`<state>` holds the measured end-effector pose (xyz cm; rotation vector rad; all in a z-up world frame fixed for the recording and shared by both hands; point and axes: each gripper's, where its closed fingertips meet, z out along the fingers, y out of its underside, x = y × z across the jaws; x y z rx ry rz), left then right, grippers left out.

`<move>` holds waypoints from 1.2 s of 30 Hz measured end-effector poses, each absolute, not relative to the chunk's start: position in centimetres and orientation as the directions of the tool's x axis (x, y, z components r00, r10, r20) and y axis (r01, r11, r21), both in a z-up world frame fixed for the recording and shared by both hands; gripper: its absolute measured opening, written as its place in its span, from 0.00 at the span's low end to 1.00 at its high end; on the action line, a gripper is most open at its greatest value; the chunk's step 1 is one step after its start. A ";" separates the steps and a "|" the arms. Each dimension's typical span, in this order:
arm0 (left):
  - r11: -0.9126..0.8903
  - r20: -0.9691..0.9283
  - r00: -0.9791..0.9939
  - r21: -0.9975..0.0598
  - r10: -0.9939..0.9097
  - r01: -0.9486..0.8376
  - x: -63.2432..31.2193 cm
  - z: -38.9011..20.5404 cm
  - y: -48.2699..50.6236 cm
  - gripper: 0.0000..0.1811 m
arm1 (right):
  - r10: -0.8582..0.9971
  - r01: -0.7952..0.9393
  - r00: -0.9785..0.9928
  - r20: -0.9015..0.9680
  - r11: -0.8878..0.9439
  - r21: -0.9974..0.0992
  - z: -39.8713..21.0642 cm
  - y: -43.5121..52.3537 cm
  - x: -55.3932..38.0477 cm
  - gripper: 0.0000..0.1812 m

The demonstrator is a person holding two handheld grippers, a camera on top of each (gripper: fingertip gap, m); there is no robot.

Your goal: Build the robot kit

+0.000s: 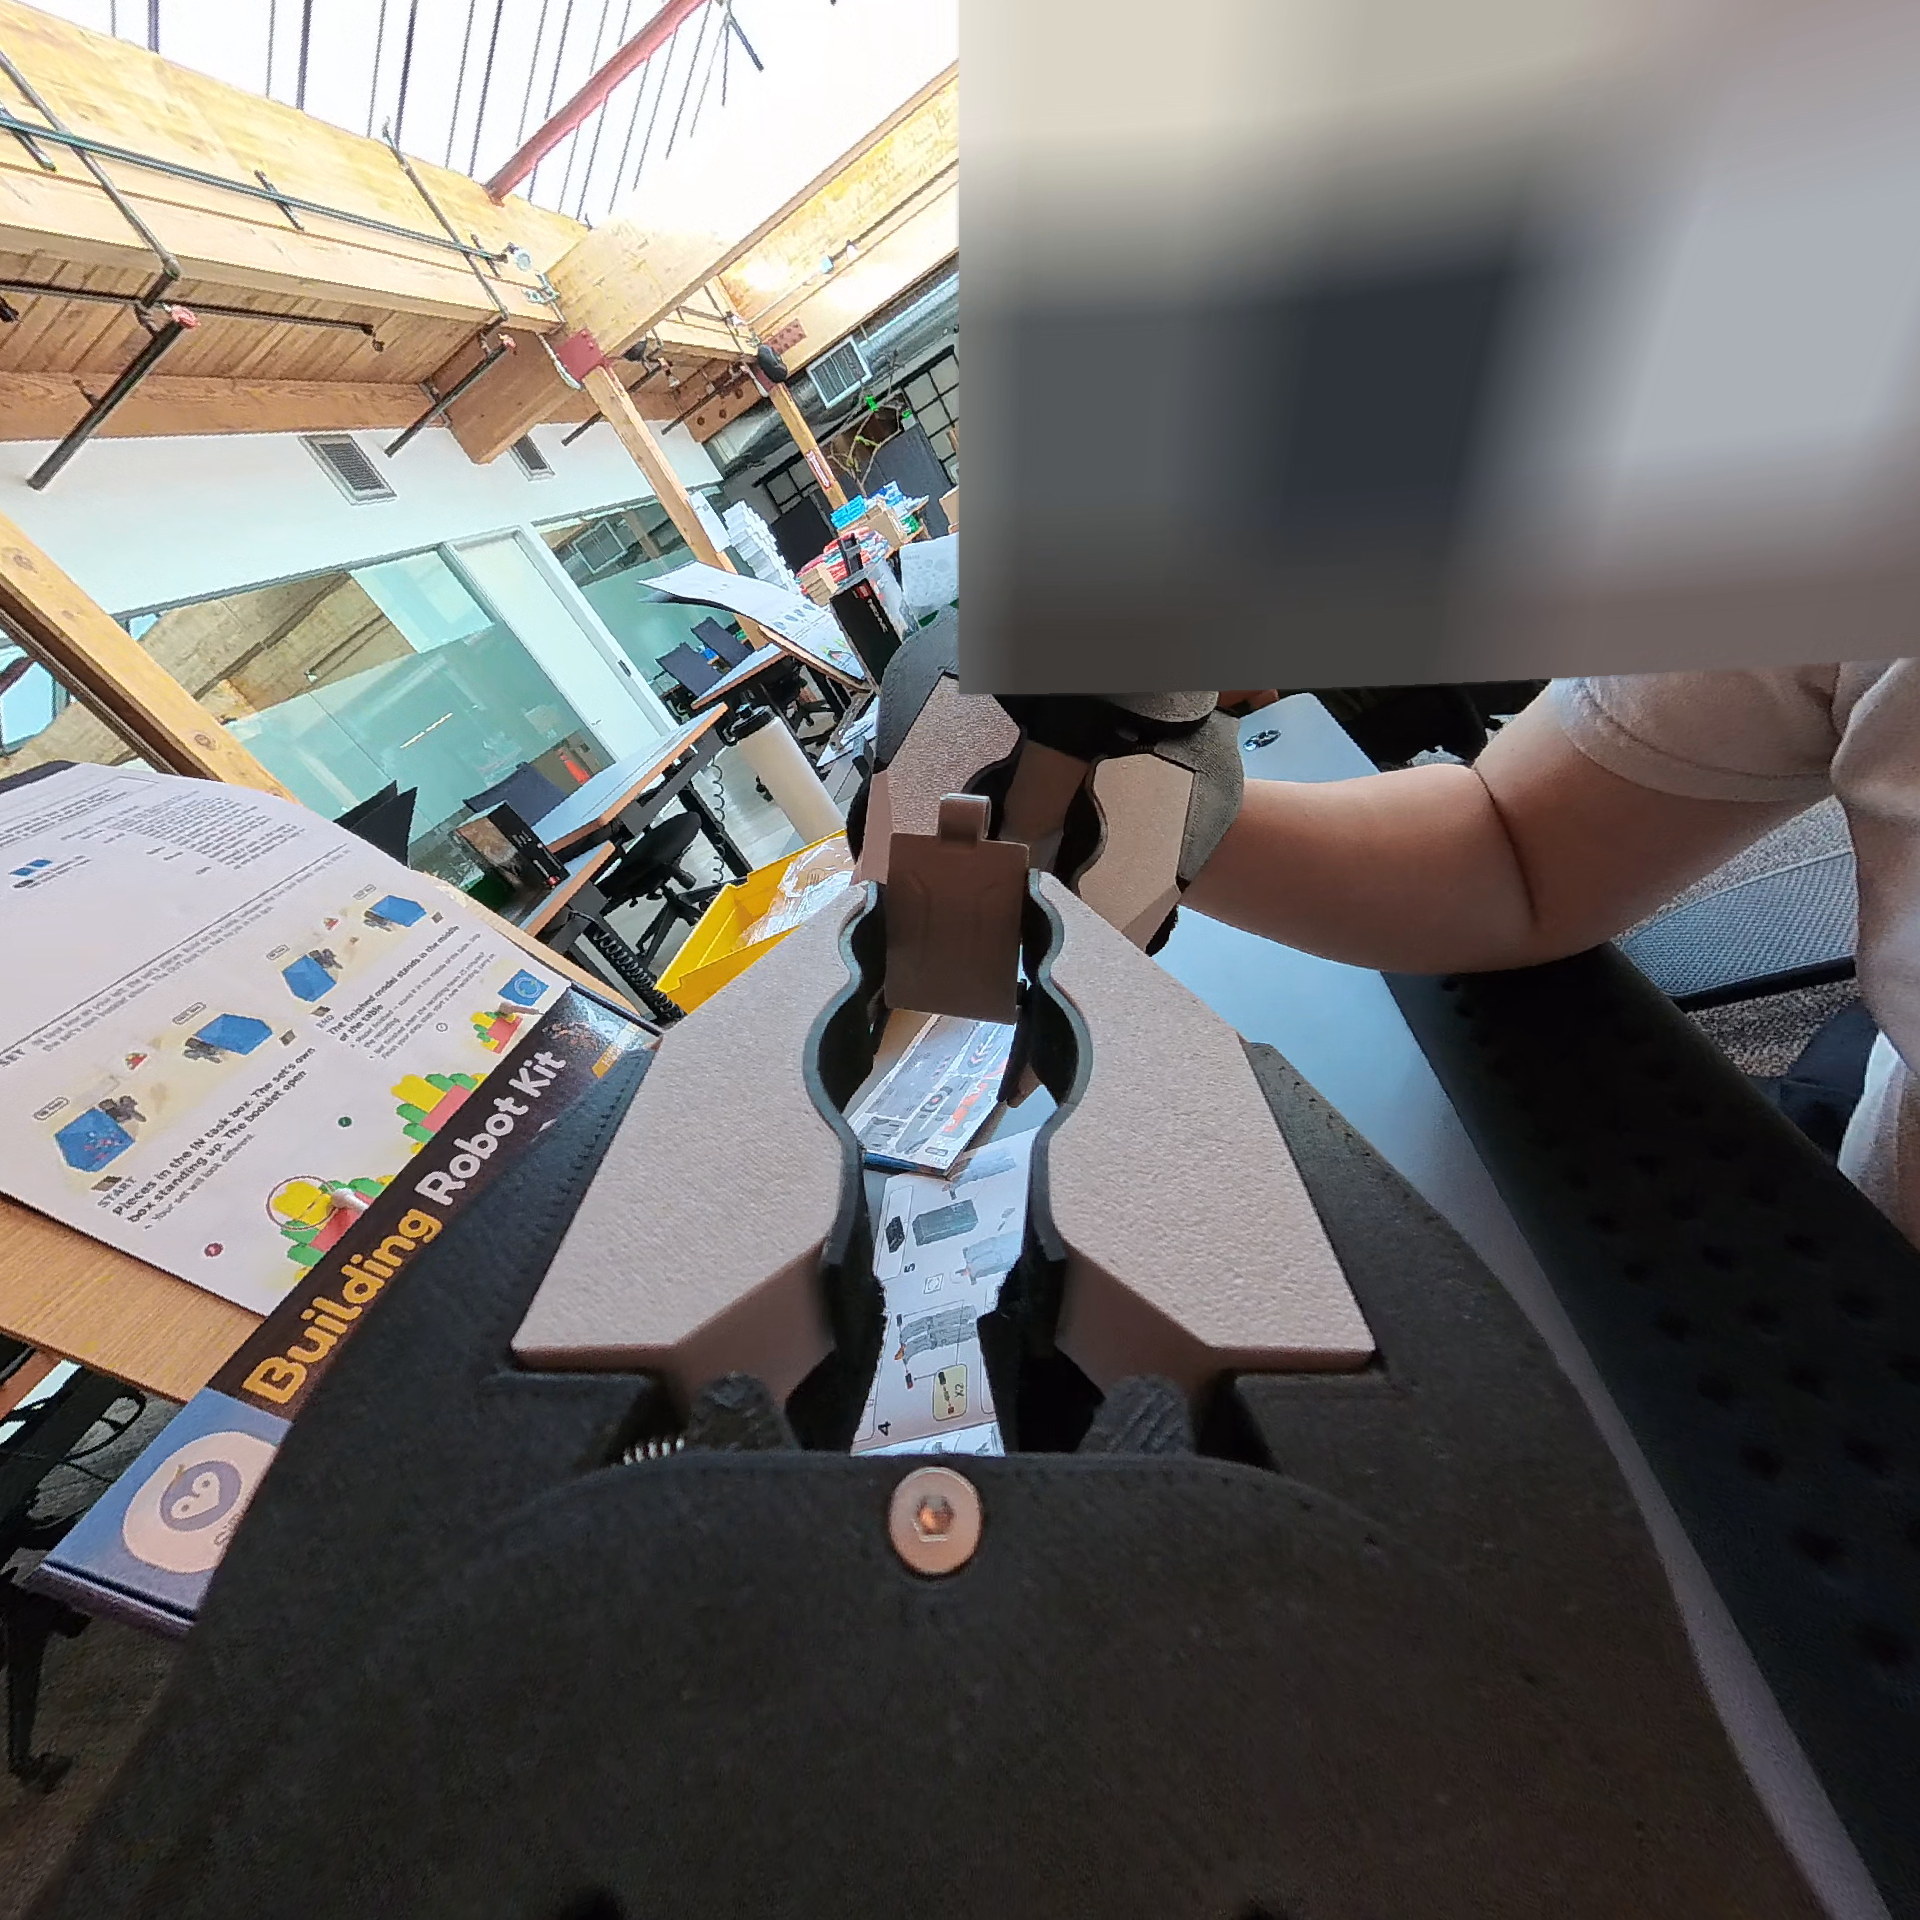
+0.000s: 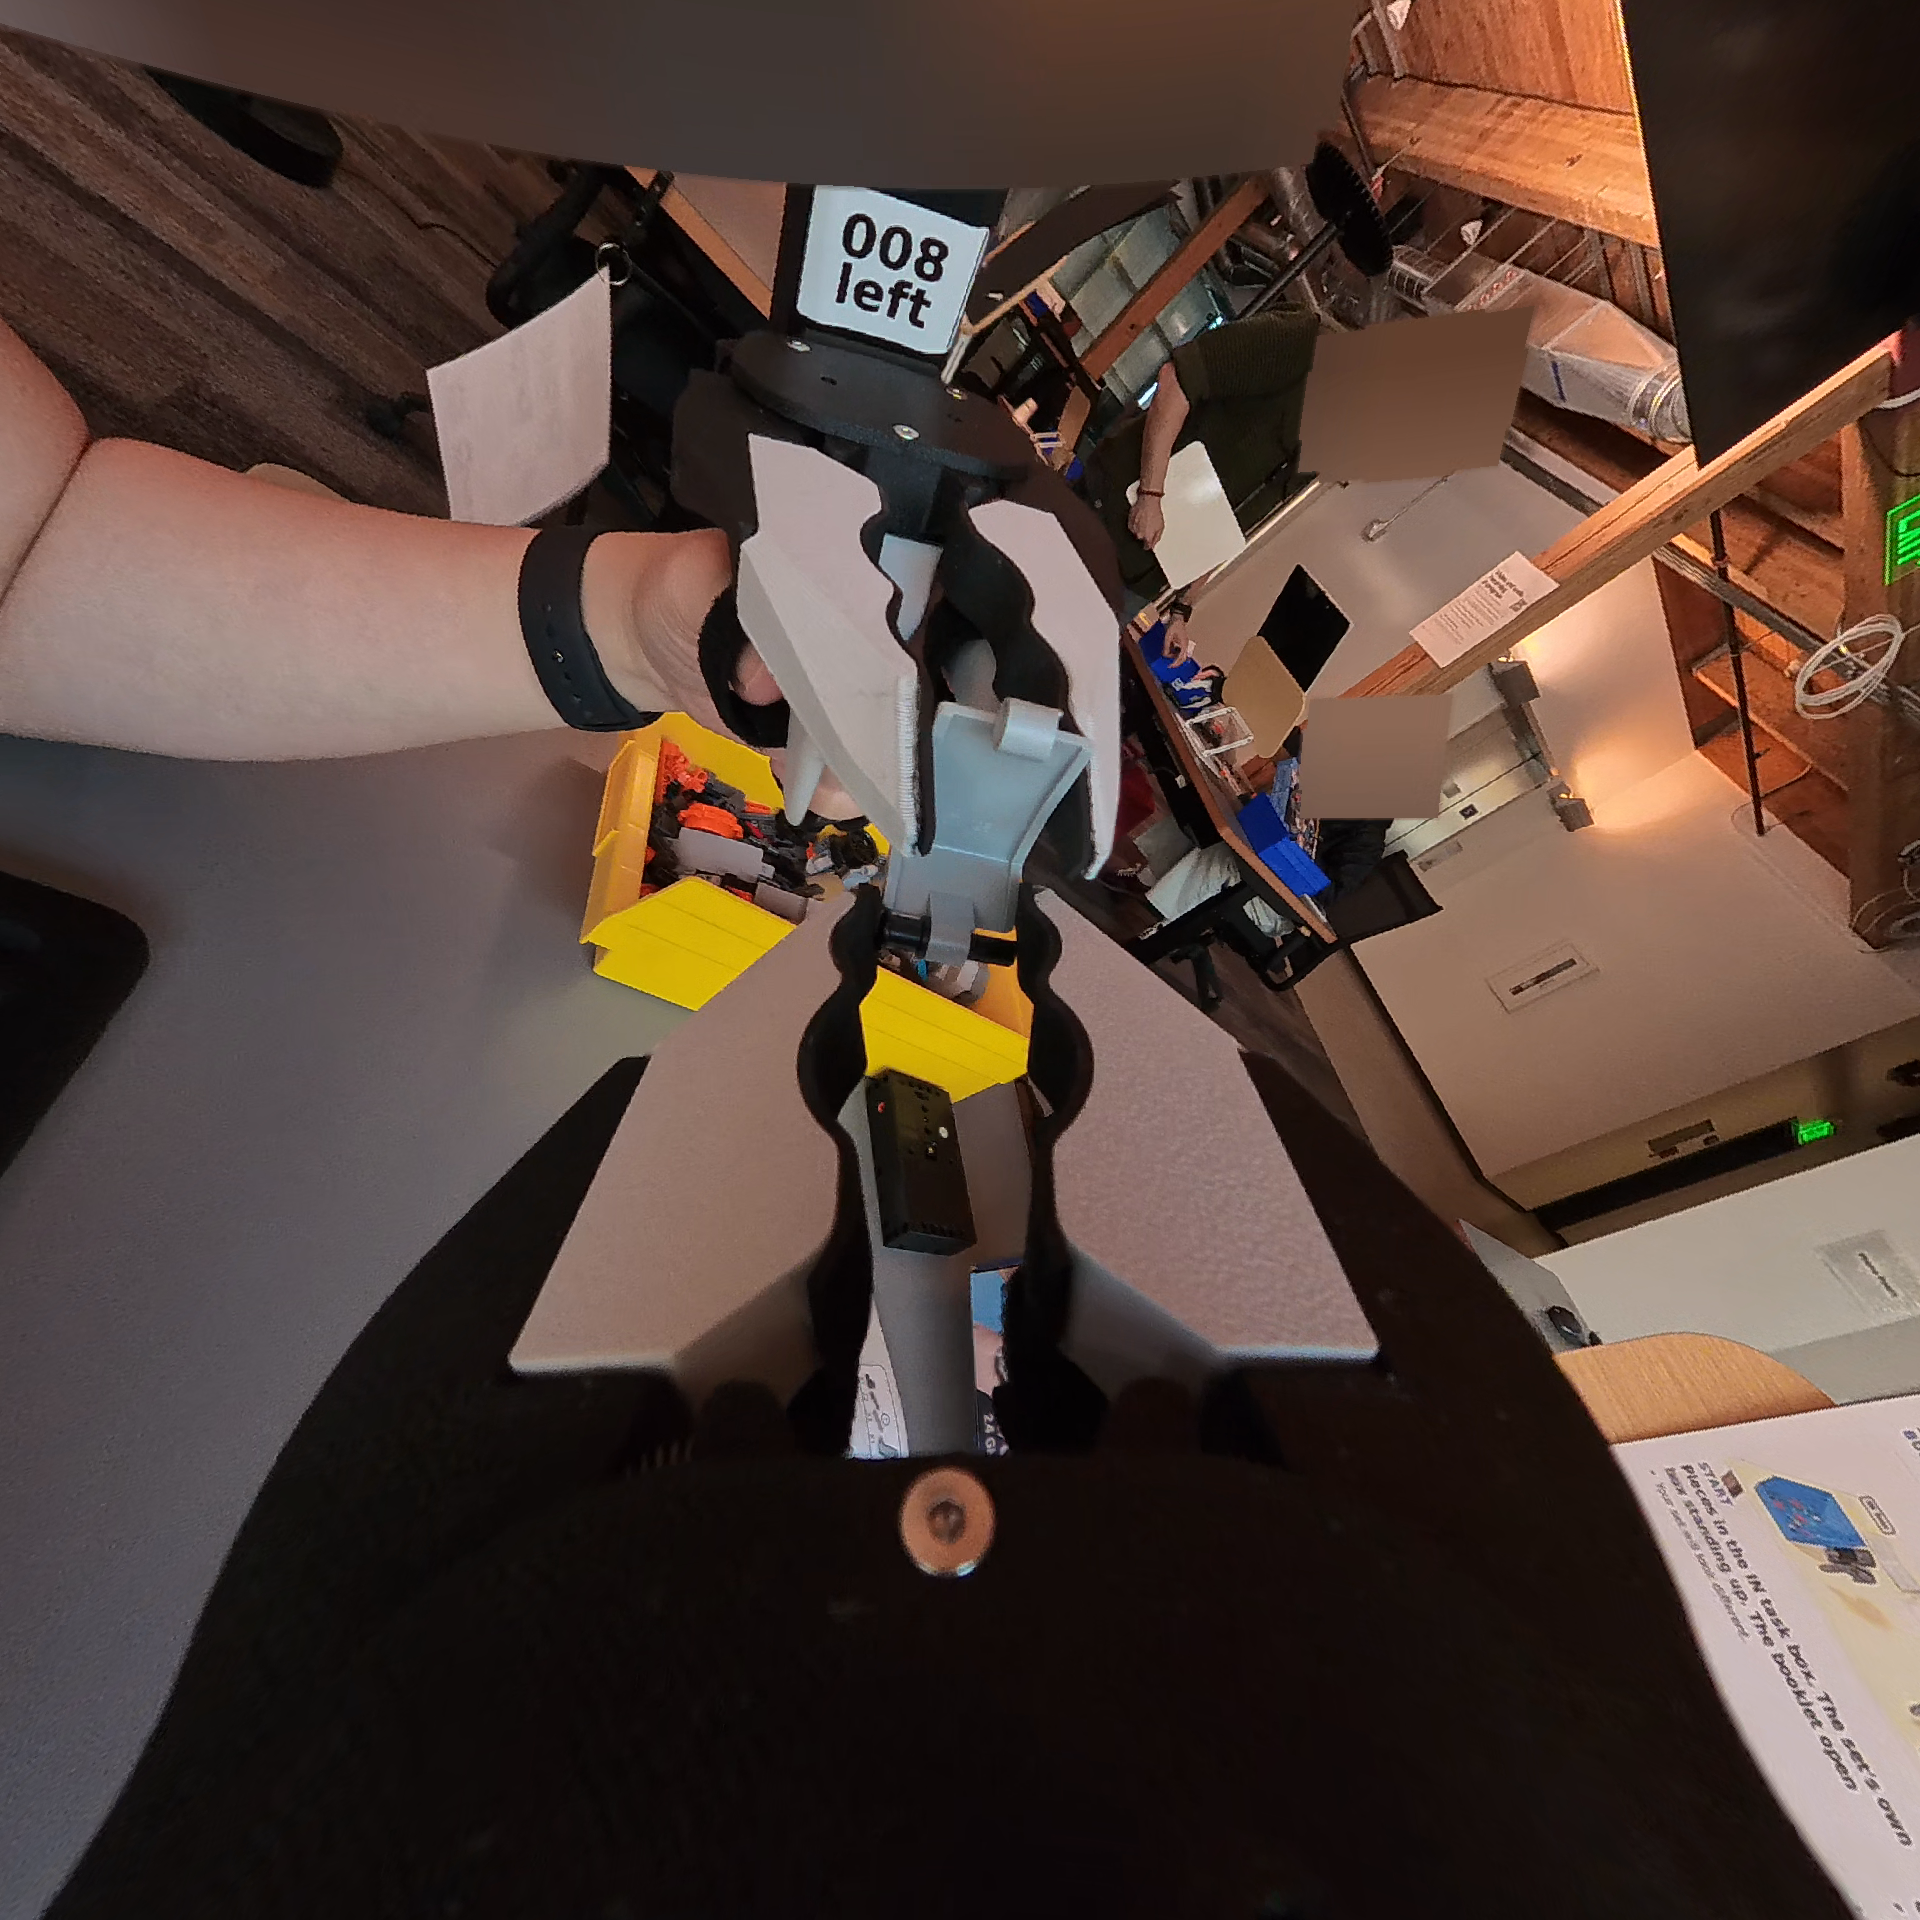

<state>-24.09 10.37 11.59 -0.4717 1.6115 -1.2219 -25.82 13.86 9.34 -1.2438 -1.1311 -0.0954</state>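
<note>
Both grippers pinch one grey panel (image 1: pixel 951 925) at frame centre, left gripper (image 1: pixel 951 935) nearly closed on its flat end, right gripper (image 2: pixel 945 914) closed on its pin end; keep grips firm and aligned.

Dark box (image 1: pixel 416 1195): yellow and white lettering, readable, not copied here.
Instruction sheet (image 1: pixel 208 987): printed captions.
White tag (image 2: pixel 888 270): black print, on left gripper (image 2: pixel 997 831).
Booklet (image 1: pixel 935 1278): step numerals.

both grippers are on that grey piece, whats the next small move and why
Probably hold steady and press the black pin in. The left gripper clamps the grey piece's wide end; the right gripper pinches its forked end, above the yellow bin.
</note>
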 end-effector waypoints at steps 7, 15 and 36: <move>0.380 -0.458 -0.422 -0.888 -0.783 0.258 -24.2 11.8 10.5 0.13 | 0.515 0.570 0.500 0.697 0.410 -0.712 9.8 13.4 -25.9 0.16; 0.323 -0.448 -0.474 -0.889 -0.758 0.324 -25.0 12.2 9.9 0.13 | 0.519 0.568 0.490 0.700 0.419 -0.709 10.0 13.0 -26.4 0.15; 0.489 -0.590 -0.383 -0.806 -0.711 0.334 -24.9 11.7 9.5 0.13 | 0.456 0.643 0.444 0.771 0.437 -0.628 9.6 13.1 -26.5 0.14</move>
